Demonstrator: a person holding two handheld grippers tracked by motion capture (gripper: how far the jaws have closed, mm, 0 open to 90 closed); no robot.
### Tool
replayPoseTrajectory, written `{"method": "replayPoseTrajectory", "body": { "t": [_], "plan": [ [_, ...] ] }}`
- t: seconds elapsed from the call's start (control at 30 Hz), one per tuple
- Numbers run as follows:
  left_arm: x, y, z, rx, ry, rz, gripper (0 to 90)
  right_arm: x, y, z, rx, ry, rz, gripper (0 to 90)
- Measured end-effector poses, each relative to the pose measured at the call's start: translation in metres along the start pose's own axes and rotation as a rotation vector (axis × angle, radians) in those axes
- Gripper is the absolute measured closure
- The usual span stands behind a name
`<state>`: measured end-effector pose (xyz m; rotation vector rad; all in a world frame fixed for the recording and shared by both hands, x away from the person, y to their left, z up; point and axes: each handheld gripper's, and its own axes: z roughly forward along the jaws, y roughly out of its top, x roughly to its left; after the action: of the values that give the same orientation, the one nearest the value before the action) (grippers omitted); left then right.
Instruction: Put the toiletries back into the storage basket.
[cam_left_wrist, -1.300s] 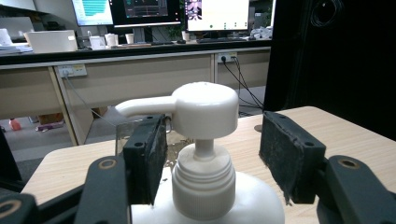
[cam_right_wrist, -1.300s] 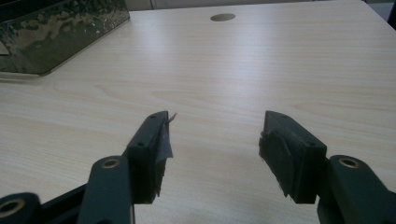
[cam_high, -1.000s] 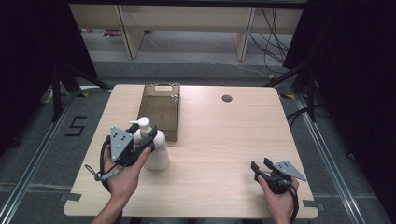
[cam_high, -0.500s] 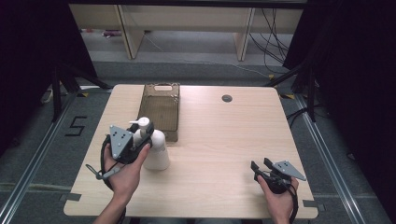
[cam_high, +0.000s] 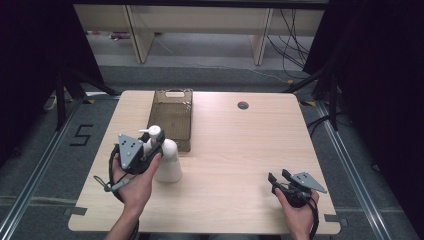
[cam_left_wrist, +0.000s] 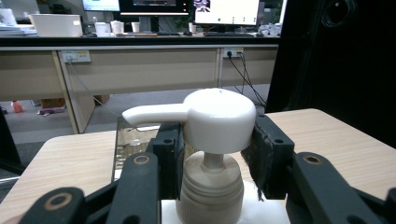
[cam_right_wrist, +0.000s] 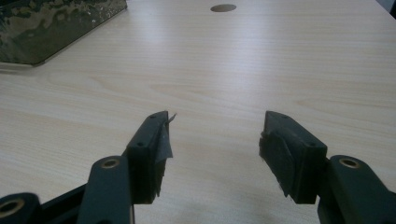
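My left tongs (cam_left_wrist: 212, 154) have just been closing and now clamp the pump bottle (cam_high: 167, 162) at its white head. My right tongs (cam_right_wrist: 215, 154) rest wide open and empty over the counter (cam_high: 240, 150).

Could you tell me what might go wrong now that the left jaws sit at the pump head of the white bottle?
1. The left gripper, whose jaws have just been closing, holds the pump bottle only at its rounded pump head; that smooth cap might slip or be pressed down if lifted.
2. The bottle stands close to the brown tray, so a tilt could knock it against the rim.
3. The right gripper rests open, far off, so it cannot steady the bottle.
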<state>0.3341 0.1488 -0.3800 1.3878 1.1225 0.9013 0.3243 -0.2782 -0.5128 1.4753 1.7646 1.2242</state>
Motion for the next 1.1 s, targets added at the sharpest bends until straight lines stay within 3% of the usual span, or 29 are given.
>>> {"method": "replayPoseTrajectory", "body": {
  "t": [0.03, 0.07, 0.17, 0.27, 0.37, 0.43, 0.63, 0.67, 0.7, 0.9, 1.0, 1.1],
  "plan": [
    [0.001, 0.0, 0.0, 0.001, -0.004, 0.0, 59.2, 0.0, 0.0, 0.0, -0.002, 0.007, 0.001, 42.7],
    [0.001, 0.0, 0.0, -0.002, -0.003, 0.002, 59.2, -0.003, 0.0, 0.002, -0.024, 0.008, -0.054, 42.8],
    [0.001, -0.001, 0.0, -0.008, -0.002, 0.002, 59.3, -0.003, 0.0, 0.003, -0.024, 0.0, -0.062, 43.0],
    [0.0, 0.0, 0.001, -0.01, -0.009, 0.007, 59.3, -0.002, 0.0, 0.003, -0.015, 0.014, -0.038, 43.0],
    [0.001, 0.004, 0.0, -0.022, -0.015, 0.009, 59.4, -0.003, 0.0, 0.003, -0.024, 0.002, -0.062, 42.9],
    [0.001, 0.009, 0.0, -0.029, -0.017, 0.008, 59.4, -0.002, 0.0, 0.003, -0.019, 0.011, -0.041, 42.9],
    [0.0, 0.017, 0.001, -0.047, -0.016, 0.021, 59.3, -0.003, 0.0, 0.001, -0.023, 0.002, -0.06, 42.9],
    [0.001, 0.018, 0.001, -0.05, -0.017, 0.023, 59.3, 0.001, 0.0, -0.001, -0.001, 0.009, 0.0, 42.9],
    [0.001, 0.019, 0.002, -0.049, -0.017, 0.023, 59.3, -0.001, 0.0, 0.001, -0.019, 0.017, -0.024, 42.9],
    [0.004, 0.026, 0.002, -0.063, -0.016, 0.012, 59.4, -0.001, 0.0, 0.0, -0.006, 0.013, -0.014, 43.0],
    [0.005, 0.03, 0.002, -0.069, -0.016, 0.012, 59.4, -0.003, 0.0, 0.001, -0.022, 0.016, -0.044, 43.0],
    [0.005, 0.034, 0.003, -0.076, -0.016, 0.015, 59.4, -0.003, 0.0, 0.0, -0.008, 0.016, -0.043, 43.3]
  ]
}}
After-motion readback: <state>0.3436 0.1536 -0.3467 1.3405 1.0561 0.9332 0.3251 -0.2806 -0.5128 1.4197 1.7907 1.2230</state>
